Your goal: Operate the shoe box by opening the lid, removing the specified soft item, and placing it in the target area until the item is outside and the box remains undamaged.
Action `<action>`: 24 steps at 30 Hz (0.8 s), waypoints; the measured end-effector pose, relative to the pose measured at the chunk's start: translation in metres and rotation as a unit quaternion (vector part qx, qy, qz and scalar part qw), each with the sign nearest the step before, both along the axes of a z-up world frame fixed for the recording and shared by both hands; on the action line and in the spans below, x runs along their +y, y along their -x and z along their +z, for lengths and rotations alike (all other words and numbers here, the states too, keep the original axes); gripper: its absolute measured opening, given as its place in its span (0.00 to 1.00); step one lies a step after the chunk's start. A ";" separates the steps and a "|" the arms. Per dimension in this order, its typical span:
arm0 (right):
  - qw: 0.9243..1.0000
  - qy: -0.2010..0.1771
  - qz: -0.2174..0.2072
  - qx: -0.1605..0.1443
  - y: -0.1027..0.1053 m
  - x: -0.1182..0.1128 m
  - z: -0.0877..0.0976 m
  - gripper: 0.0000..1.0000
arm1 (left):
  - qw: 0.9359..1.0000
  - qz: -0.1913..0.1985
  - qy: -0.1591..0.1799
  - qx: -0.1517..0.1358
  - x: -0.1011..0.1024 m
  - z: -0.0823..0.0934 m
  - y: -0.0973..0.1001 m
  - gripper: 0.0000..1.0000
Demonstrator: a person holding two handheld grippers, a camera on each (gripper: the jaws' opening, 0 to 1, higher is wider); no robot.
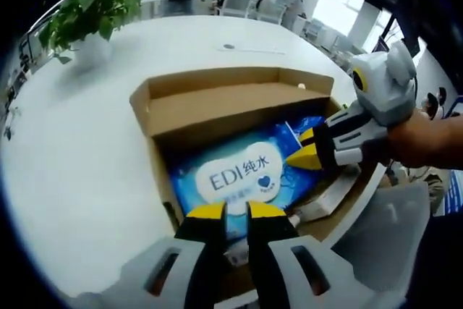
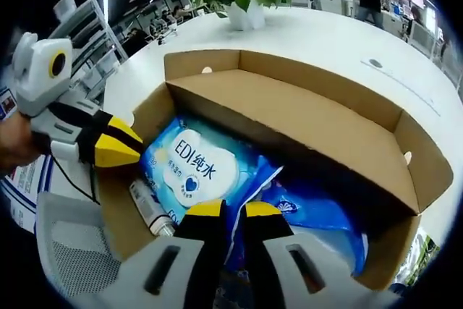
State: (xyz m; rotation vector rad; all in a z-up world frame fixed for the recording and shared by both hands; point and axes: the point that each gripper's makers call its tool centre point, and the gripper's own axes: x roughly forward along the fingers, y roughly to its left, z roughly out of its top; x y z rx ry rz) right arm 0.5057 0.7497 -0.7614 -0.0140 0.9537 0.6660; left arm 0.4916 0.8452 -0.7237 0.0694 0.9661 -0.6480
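The left gripper (image 1: 229,211), jaws nearly together, is hovering over the wet-wipes pack (image 1: 239,175) lying just ahead in the open shoe box (image 1: 217,106); the right gripper (image 2: 225,209), likewise narrowed and gripping nothing, is risking snagging the blue packet (image 2: 311,211) or denting cardboard.

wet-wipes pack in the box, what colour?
The wet-wipes pack is blue with a white cloud-shaped label printed in blue; clearest in the left gripper view.
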 end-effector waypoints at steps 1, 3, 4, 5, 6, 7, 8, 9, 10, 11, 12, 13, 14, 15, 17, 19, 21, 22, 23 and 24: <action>1.000 0.000 0.001 0.001 0.000 0.000 -0.001 0.07 | 1.000 0.000 0.000 -0.001 0.000 0.000 0.000 0.07; 1.000 -0.002 0.000 0.003 0.000 0.000 -0.002 0.07 | 1.000 0.002 0.001 0.000 0.000 0.000 0.000 0.07; 1.000 -0.002 -0.001 0.004 -0.001 0.000 -0.003 0.07 | 1.000 0.002 0.001 0.000 0.000 0.000 0.000 0.07; 1.000 -0.003 -0.001 0.004 -0.001 0.000 -0.003 0.07 | 1.000 0.002 0.001 0.000 0.000 -0.001 0.000 0.07; 1.000 -0.004 0.000 0.004 -0.001 0.000 -0.003 0.07 | 1.000 0.002 0.000 0.003 0.001 -0.002 0.001 0.07; 1.000 -0.004 0.000 0.004 -0.001 0.000 -0.004 0.06 | 1.000 0.002 0.000 0.002 0.000 -0.002 0.001 0.07; 1.000 -0.003 0.003 0.003 -0.002 0.000 -0.004 0.06 | 1.000 0.003 0.000 0.002 0.000 -0.002 0.001 0.07; 1.000 -0.002 0.006 -0.001 -0.003 0.000 -0.005 0.06 | 1.000 0.003 0.000 0.002 0.001 -0.003 0.001 0.07; 1.000 -0.002 0.006 0.001 -0.002 0.001 -0.005 0.05 | 1.000 0.003 -0.001 0.002 0.001 -0.003 0.001 0.07; 1.000 -0.002 0.008 -0.001 -0.002 0.001 -0.005 0.05 | 1.000 0.004 -0.001 0.002 0.001 -0.003 0.001 0.07; 1.000 -0.002 0.012 -0.004 -0.002 0.001 -0.005 0.04 | 1.000 0.004 -0.001 0.002 0.001 -0.003 0.001 0.07; 1.000 -0.001 0.013 -0.005 -0.002 0.001 -0.005 0.04 | 1.000 0.004 -0.001 0.003 0.001 -0.003 0.001 0.07; 1.000 -0.001 0.013 -0.006 -0.002 0.001 -0.005 0.03 | 1.000 0.004 -0.001 0.002 0.001 -0.003 0.001 0.07; 1.000 -0.002 0.014 -0.007 -0.002 0.002 -0.005 0.03 | 1.000 0.004 -0.002 0.002 0.001 -0.003 0.001 0.07; 1.000 -0.004 0.015 -0.010 -0.003 0.001 -0.005 0.02 | 1.000 0.003 -0.001 0.001 0.000 -0.003 0.000 0.07; 1.000 -0.006 0.013 -0.014 -0.003 0.001 -0.004 0.00 | 1.000 0.002 -0.003 0.003 0.000 -0.003 0.001 0.07; 1.000 -0.008 0.011 -0.014 -0.002 0.001 -0.003 0.00 | 1.000 0.001 -0.003 0.002 0.000 -0.003 0.002 0.07; 1.000 -0.009 0.009 -0.013 -0.001 0.000 -0.002 0.00 | 1.000 0.002 -0.004 0.002 0.000 -0.002 0.002 0.07; 1.000 -0.008 0.009 -0.013 -0.001 0.000 -0.002 0.00 | 1.000 0.002 -0.005 0.002 0.000 -0.003 0.002 0.07; 1.000 -0.010 0.008 -0.014 -0.001 -0.001 0.000 0.00 | 1.000 0.002 -0.004 0.002 -0.001 -0.003 0.002 0.07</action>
